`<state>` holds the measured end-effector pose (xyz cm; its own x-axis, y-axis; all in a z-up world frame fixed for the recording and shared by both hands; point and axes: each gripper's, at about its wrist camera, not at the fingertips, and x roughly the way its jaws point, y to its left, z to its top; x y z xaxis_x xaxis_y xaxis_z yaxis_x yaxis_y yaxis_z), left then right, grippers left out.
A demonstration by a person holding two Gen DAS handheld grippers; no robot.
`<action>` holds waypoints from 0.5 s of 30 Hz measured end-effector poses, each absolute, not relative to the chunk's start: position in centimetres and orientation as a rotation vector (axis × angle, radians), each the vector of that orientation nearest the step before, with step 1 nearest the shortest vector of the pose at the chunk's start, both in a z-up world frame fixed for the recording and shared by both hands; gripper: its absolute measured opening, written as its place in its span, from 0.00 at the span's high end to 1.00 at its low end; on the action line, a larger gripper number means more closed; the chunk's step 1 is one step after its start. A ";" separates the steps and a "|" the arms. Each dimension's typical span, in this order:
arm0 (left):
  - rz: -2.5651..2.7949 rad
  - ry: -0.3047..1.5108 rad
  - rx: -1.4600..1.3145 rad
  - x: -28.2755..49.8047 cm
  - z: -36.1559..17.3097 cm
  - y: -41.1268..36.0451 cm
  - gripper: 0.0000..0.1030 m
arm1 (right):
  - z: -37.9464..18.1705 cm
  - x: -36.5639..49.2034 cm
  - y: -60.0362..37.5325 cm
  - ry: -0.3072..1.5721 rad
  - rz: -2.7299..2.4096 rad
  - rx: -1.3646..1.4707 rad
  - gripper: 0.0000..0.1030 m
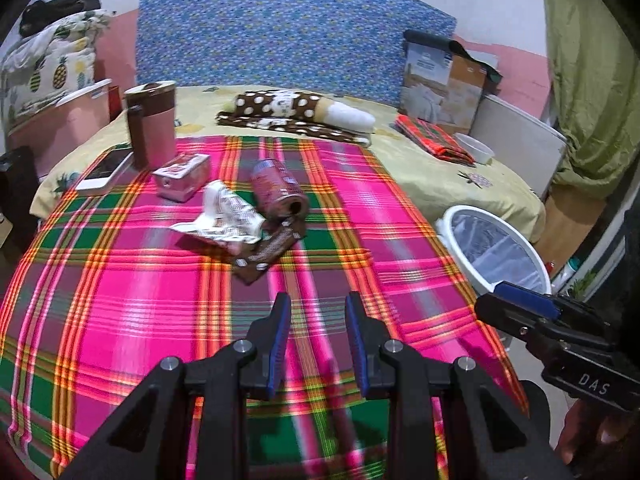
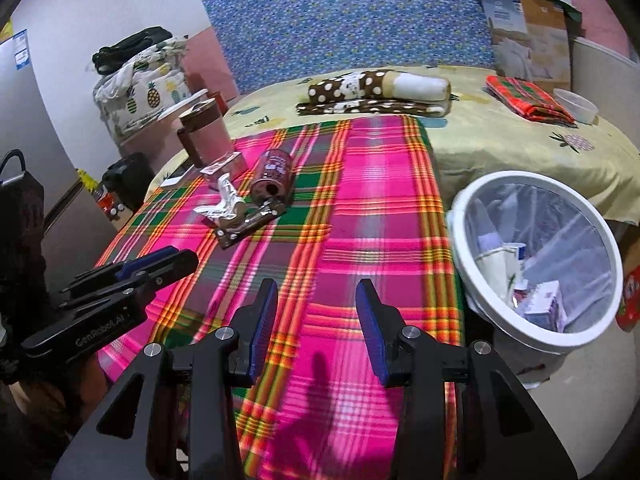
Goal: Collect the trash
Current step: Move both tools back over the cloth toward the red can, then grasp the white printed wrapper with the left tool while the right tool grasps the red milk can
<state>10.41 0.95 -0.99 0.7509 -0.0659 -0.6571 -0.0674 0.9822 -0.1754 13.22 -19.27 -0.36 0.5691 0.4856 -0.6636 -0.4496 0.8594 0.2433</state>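
The pink can (image 1: 279,191) lies on its side on the plaid cloth (image 1: 132,292), long axis running from the headboard toward the cameras, open end facing the cameras. A crumpled white wrapper (image 1: 224,216) and a brown wrapper (image 1: 268,252) touch its near end; a small pink carton (image 1: 182,176) sits beside them. The left gripper (image 1: 318,340) hovers over the cloth, fingers partly spread, holding nothing. The right gripper (image 2: 316,328) is spread wider, likewise empty. The white bin (image 2: 472,276) stands beside the bed.

A home bedroom is showing here: a bed (image 1: 460,184) is carrying a plaid blanket (image 1: 160,280), with folded bedding (image 1: 52,64) piling beyond its far-left corner
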 end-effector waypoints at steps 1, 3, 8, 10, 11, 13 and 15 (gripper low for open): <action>0.010 0.724 -0.197 10.4 -1.0 1.3 0.72 | -0.3 13.3 -19.0 0.795 0.554 0.048 0.55; 0.027 0.726 -0.206 10.4 -1.1 2.2 0.70 | -0.3 13.4 -18.5 0.795 0.562 0.049 0.50; 0.060 0.722 -0.237 10.6 -1.2 4.0 0.60 | -0.1 13.9 -17.7 0.794 0.571 0.045 0.48; 0.072 0.721 -0.247 10.9 -1.1 4.6 0.60 | 0.0 14.1 -17.4 0.795 0.572 0.044 0.48; 0.076 0.721 -0.253 11.0 -1.2 4.9 0.60 | 0.0 14.3 -17.3 0.795 0.573 0.044 0.48; 0.085 0.723 -0.268 11.3 -1.3 5.5 0.60 | 0.1 14.6 -17.0 0.795 0.573 0.041 0.48; 0.091 0.727 -0.286 11.6 -1.4 6.0 0.60 | 0.1 14.9 -16.7 0.796 0.574 0.038 0.48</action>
